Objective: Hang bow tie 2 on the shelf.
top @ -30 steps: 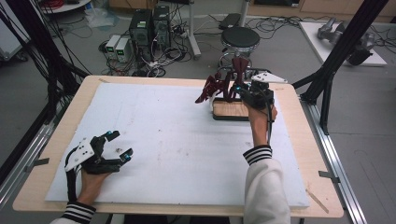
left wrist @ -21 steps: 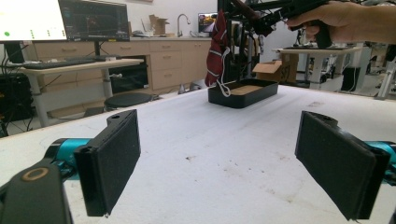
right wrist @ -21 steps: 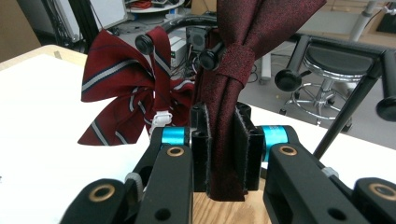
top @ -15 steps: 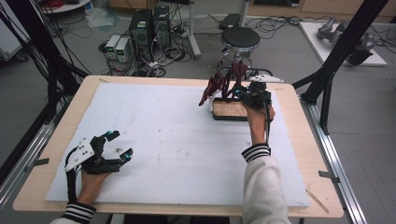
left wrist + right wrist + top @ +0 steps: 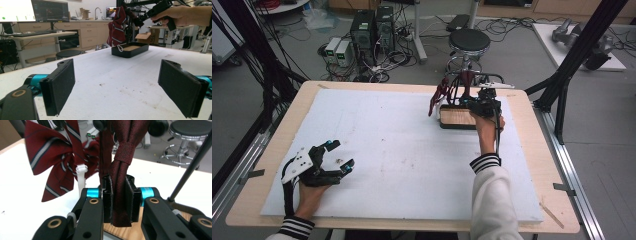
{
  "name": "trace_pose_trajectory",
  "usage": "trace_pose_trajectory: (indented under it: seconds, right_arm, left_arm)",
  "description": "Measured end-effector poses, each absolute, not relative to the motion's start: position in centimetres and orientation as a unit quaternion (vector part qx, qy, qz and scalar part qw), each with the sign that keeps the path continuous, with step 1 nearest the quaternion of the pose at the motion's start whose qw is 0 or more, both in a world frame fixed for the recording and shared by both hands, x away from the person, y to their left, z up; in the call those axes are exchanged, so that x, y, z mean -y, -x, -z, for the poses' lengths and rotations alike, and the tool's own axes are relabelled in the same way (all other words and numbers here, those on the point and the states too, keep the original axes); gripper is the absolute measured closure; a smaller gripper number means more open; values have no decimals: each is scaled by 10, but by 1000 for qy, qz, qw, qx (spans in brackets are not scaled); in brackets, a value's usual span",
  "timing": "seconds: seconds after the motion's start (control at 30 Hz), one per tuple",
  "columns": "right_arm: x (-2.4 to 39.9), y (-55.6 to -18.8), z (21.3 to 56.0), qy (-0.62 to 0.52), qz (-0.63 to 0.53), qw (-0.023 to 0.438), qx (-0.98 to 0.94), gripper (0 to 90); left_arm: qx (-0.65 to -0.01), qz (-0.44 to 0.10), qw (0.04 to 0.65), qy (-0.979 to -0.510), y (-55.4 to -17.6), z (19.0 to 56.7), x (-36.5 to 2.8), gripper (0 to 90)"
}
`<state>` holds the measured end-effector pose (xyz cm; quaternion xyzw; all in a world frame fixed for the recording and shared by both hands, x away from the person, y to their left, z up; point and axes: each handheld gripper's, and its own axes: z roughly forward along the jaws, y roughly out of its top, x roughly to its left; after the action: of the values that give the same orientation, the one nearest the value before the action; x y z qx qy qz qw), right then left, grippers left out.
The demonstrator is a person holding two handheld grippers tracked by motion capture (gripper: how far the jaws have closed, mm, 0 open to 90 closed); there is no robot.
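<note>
A dark red tie [image 5: 126,150] hangs over a black tray with a wooden floor [image 5: 457,119]. My right gripper [image 5: 120,200] is shut on the tie's lower part, with the cloth pinched between both pads. Beside it hangs a red striped bow tie [image 5: 50,152] with a white strap [image 5: 80,175]. From above, the right gripper [image 5: 472,100] is at the tray's far right edge, with the striped bow tie [image 5: 438,96] to its left. My left gripper [image 5: 339,154] rests open on the white board near the front left, nothing between its pads [image 5: 60,85]. The tray [image 5: 130,51] stands far ahead of it.
A white foam board [image 5: 402,150] covers the wooden table [image 5: 532,165]. A black stand [image 5: 130,27] rises behind the tray, and the ties seem to hang from it. A stool [image 5: 469,42] and computer cases [image 5: 372,30] stand on the floor beyond the far edge.
My right gripper has sunk slightly toward the tray with the dark red tie in it. The left gripper has stayed still.
</note>
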<state>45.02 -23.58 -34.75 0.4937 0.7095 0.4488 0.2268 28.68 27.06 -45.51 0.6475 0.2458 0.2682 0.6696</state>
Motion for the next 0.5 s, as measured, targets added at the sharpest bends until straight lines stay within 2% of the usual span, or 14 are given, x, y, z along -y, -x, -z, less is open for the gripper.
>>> trace_pose_trajectory:
  seconds: [0.5]
  right_arm:
    - [239, -453, 354, -518, -423, 201, -716, 797]
  left_arm:
    - [-245, -269, 669, -648, -287, 455, -271, 145]
